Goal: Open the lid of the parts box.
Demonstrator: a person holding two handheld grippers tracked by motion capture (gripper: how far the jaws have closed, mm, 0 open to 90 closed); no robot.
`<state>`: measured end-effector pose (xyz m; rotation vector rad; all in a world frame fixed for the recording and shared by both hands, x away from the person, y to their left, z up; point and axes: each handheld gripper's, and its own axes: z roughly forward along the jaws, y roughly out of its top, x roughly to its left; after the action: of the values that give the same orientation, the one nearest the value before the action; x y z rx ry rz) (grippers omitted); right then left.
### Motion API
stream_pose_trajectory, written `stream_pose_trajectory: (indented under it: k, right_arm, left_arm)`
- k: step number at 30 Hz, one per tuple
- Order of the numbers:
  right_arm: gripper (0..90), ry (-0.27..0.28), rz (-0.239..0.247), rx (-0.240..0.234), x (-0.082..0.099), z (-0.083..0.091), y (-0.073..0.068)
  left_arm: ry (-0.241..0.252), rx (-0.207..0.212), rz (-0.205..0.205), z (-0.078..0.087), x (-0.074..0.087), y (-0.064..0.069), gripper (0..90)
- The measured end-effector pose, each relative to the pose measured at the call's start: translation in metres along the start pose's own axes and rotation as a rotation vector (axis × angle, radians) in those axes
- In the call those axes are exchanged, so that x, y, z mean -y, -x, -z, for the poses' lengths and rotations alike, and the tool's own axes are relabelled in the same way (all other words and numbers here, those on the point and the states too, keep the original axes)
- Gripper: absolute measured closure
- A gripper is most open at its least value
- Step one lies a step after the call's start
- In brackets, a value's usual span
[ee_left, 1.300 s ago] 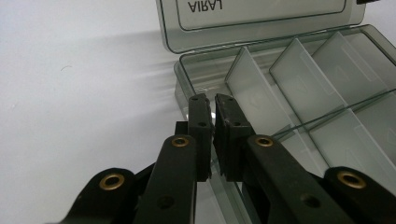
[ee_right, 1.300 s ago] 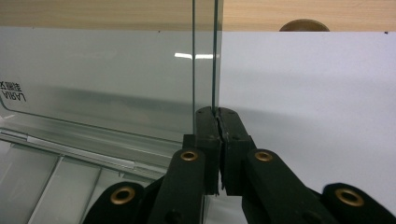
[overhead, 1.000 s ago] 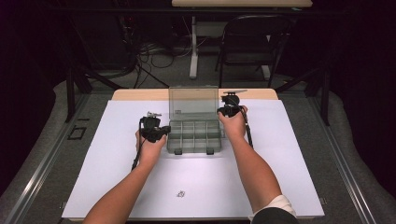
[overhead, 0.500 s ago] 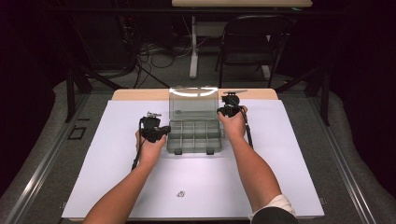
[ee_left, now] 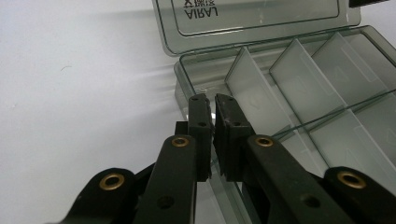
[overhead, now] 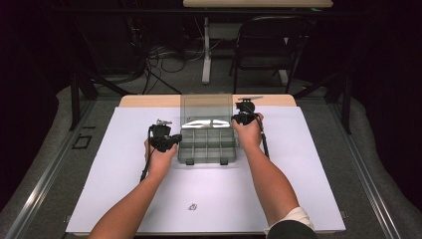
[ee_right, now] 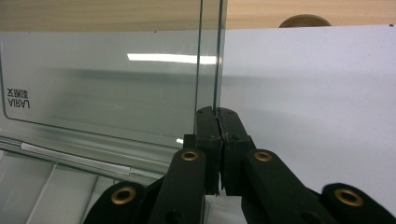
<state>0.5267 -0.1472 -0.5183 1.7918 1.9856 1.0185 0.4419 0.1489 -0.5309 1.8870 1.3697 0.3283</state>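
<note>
lid (ee_right: 107, 88) edge hidden between jaws, box (ee_left: 299, 93) cropped

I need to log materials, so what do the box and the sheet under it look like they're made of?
Box: likely smoke-tinted clear plastic, glossy; the dividers show through and its lid mirrors a light strip. Sheet: matte white, probably paper or thin board; no glare.

1. The lid (overhead: 206, 108), pinched at its edge by the right gripper (overhead: 245, 118), now shows a bright glare band low down, level with that gripper; half a second ago the band sat at the lid's top edge, and a second ago there was none.
2. That suggests a slight tilt of the lid.
</note>
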Motion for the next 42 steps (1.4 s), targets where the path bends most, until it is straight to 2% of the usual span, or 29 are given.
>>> stream_pose_trajectory:
  k: [12,42]
  right_arm:
    - [89.0,0.0,-0.02,0.0,0.0008,-0.0038,0.0005]
    - [89.0,-0.016,-0.027,0.003,0.0031,-0.0086,0.0029]
  left_arm:
    - [0.003,0.002,0.003,-0.0001,0.0003,0.0,85.5]
    - [0.009,0.004,0.003,-0.0002,0.0009,-0.0003,85.5]
